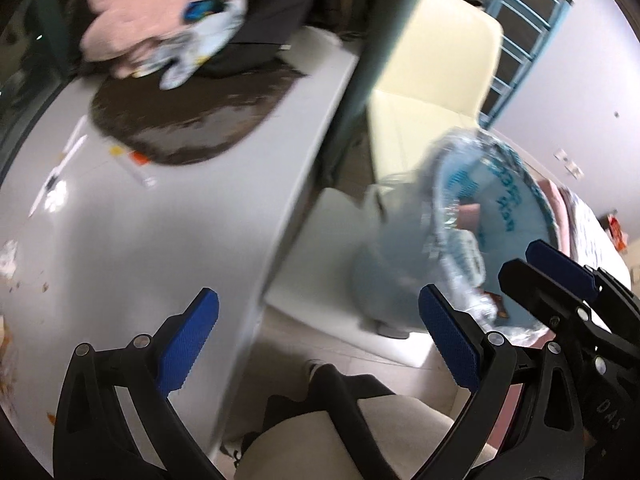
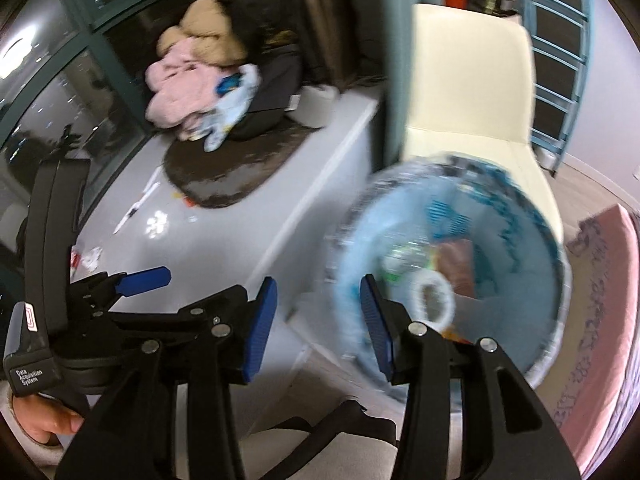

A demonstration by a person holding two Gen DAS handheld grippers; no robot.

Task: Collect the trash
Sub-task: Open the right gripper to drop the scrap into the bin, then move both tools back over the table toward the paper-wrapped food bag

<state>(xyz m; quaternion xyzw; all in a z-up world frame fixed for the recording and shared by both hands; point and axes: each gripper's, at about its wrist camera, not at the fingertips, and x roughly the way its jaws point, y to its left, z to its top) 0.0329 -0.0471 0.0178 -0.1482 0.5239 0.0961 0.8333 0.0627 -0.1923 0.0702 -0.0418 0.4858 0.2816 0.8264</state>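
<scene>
A round bin lined with a light blue plastic bag [image 2: 500, 264] stands on the floor beside the white desk [image 2: 224, 240]; it also shows in the left wrist view [image 1: 496, 216]. Wrappers and a white ring [image 2: 434, 298] lie inside it. My right gripper [image 2: 318, 312] is open and empty, just above the bin's near rim. My left gripper [image 1: 320, 328] is open and empty, over the desk edge, left of the bin. Small scraps [image 2: 90, 258] lie on the desk at the left; they also show in the left wrist view [image 1: 8, 260].
A cream chair [image 2: 472, 92] stands behind the bin. A dark fur mat [image 1: 192, 116] with a pile of clothes [image 1: 136, 20] lies at the desk's far end. Pens [image 1: 60, 168] lie on the desk. A pink bed [image 2: 608, 300] is at the right. The person's knees are below.
</scene>
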